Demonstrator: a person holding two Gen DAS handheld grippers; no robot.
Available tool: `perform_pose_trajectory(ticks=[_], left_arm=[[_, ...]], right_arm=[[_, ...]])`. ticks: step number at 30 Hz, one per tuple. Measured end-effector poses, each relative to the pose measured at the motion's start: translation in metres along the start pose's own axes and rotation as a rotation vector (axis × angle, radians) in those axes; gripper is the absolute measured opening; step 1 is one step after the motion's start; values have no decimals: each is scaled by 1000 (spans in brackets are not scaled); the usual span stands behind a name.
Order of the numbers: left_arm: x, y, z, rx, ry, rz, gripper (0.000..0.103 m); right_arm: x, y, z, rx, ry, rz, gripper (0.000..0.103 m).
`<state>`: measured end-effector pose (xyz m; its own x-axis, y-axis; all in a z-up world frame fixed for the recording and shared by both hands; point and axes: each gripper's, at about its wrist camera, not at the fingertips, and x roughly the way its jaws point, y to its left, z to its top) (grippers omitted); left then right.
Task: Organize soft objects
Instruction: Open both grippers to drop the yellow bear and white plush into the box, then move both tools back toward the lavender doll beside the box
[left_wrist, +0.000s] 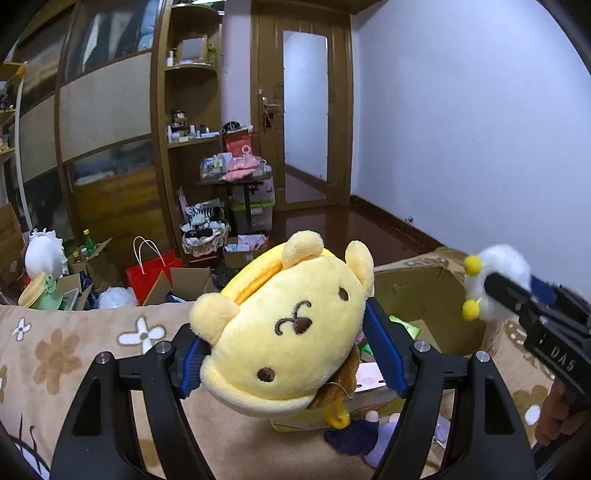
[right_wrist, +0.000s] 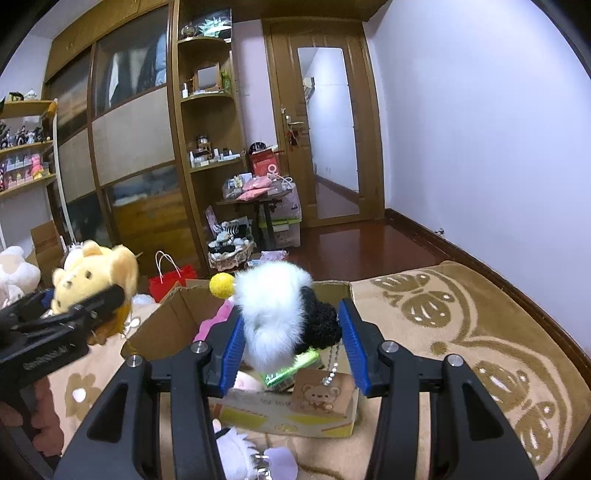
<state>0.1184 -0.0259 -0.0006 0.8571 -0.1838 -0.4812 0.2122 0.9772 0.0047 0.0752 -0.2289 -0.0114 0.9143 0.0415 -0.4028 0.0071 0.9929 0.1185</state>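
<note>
Two soft toys up in the air, yellow bear (left_wrist: 288, 325) squeezed in left claw (left_wrist: 291, 354), fluffy white toy (right_wrist: 277, 314) squeezed in right claw (right_wrist: 291, 354), both over cardboard box (right_wrist: 177, 314) on the bed; next, probably lower and let go inside.

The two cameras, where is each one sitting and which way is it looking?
Left wrist: sits on the left gripper, looking along its fingers at the yellow bear plush they hold; a hand shows lower right.
Right wrist: sits on the right gripper, looking at its white and black fluffy toy.
Both share the cardboard box, wooden door and each other's gripper.
</note>
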Motion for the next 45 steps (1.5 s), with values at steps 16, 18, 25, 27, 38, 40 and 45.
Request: perform_pose_trajectory(ticks=[16,18,25,27,38,40,45], left_arm=[[44,-1,-10,2,167,-18,79],[46,0,-12,-1,177,-10,81],[46,4,-17,-40,209,-56,91],[45,2,-17,-22,210,-54,93],[34,-5,-21,29,235,-4,95],[29,-5,-22,19,239,-7,96],[13,-9,-23,21,230,2,100]], right_arm=[[35,-12,-11,51,91,66,53],[37,-13,-13,62,106,75,54],[39,-19,-17,89,134,88,57],[39,-19,-17,90,134,92,57],[29,-22,-12,91,121,84,94],[24,-25,-11,107,123,82,98],[11,-28,-10,117,125,73,102]])
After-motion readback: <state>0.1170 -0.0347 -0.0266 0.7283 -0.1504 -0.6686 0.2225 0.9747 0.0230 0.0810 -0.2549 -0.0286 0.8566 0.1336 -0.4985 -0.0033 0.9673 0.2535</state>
